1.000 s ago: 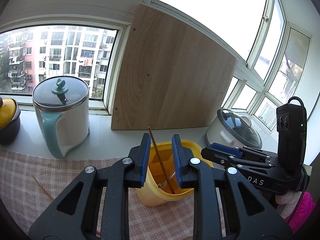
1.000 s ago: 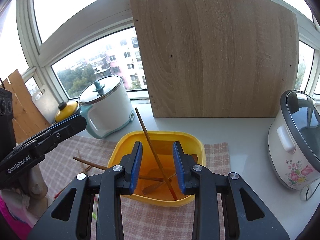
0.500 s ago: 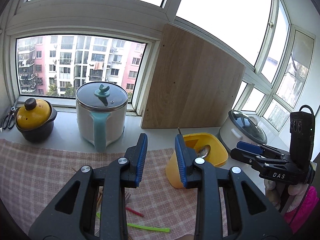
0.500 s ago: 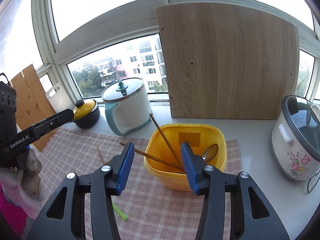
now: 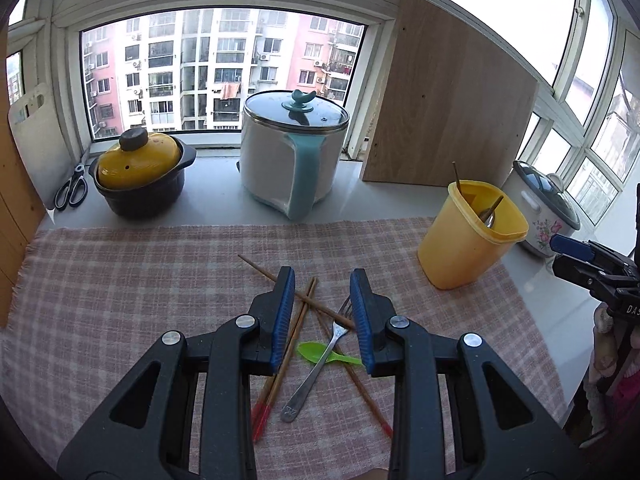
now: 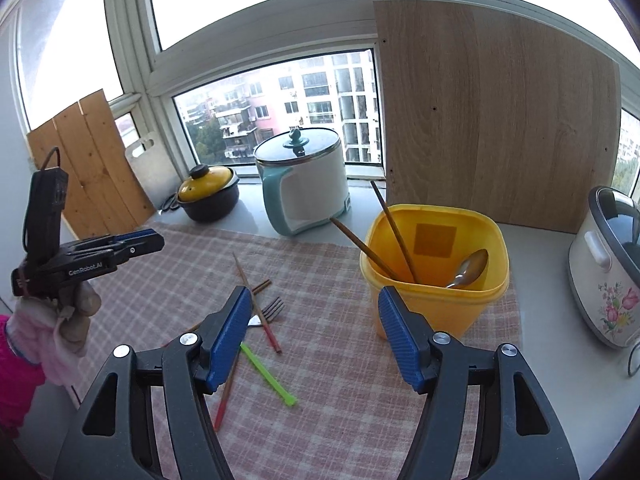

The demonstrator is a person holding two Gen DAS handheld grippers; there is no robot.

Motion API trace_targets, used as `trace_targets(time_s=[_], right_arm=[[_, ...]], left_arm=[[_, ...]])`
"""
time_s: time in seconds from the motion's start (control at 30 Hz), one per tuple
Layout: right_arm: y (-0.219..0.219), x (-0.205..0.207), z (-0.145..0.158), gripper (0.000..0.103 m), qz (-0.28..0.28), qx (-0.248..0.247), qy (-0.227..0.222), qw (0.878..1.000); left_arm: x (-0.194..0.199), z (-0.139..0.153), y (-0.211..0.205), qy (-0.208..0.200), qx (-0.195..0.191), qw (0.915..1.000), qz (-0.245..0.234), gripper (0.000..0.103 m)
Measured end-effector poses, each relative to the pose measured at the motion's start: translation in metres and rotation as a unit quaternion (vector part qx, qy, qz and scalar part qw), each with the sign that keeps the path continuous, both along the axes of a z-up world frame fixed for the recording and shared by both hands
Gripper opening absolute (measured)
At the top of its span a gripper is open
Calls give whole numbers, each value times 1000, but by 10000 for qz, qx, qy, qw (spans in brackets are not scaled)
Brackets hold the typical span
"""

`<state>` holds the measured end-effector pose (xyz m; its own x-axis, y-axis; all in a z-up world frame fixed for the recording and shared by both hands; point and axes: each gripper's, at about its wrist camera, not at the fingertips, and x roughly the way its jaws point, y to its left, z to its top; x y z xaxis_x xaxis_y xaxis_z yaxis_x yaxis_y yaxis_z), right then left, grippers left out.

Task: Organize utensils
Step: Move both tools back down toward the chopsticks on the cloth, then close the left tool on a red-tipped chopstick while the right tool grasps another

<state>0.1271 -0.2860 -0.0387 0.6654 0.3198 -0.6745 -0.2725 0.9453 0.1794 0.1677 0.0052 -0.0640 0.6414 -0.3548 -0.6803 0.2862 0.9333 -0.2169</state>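
A yellow tub (image 6: 436,276) (image 5: 468,236) stands on the checked cloth and holds two chopsticks (image 6: 394,232) and a metal spoon (image 6: 470,268). Loose on the cloth lie several red-tipped chopsticks (image 5: 282,364), a metal fork (image 5: 320,360) and a green plastic spoon (image 5: 324,354). My left gripper (image 5: 322,320) is open and empty, hovering above this pile. My right gripper (image 6: 314,338) is open wide and empty, in front of the tub and left of it. The left gripper also shows in the right wrist view (image 6: 132,242).
A white pot with teal handle (image 5: 294,160), a yellow-lidded black pot (image 5: 138,172) and scissors (image 5: 72,190) stand on the sill. A wooden board (image 6: 492,120) leans behind the tub. A floral rice cooker (image 6: 608,264) sits right. The checked cloth (image 5: 120,288) covers the counter.
Both grippers have pulled back from the tub and opened wider. The left gripper swung left and down over the loose utensils. Chopsticks stay in the tub.
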Motion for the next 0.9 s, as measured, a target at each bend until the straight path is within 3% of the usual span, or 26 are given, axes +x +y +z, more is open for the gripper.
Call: trace_targets(time_s=[0.23,0.43,0.8,0.9], right_arm=[[21,1,-12,65,339,-93,244,9991],[36,4,-38,65,619,-127,632,9960],[64,20,-81,65,1081,-334,1251,9857],[71,30,-89,56,1163,-364,1366,9831]], left_arm=[[1,-33,19,403,73,9990,154,28],[-2,-54,19,642,22,9979,25,28],[10,-84,-2,896,302,9948,-376,28],[19,-94,-1,995,340,9938,-348,28]])
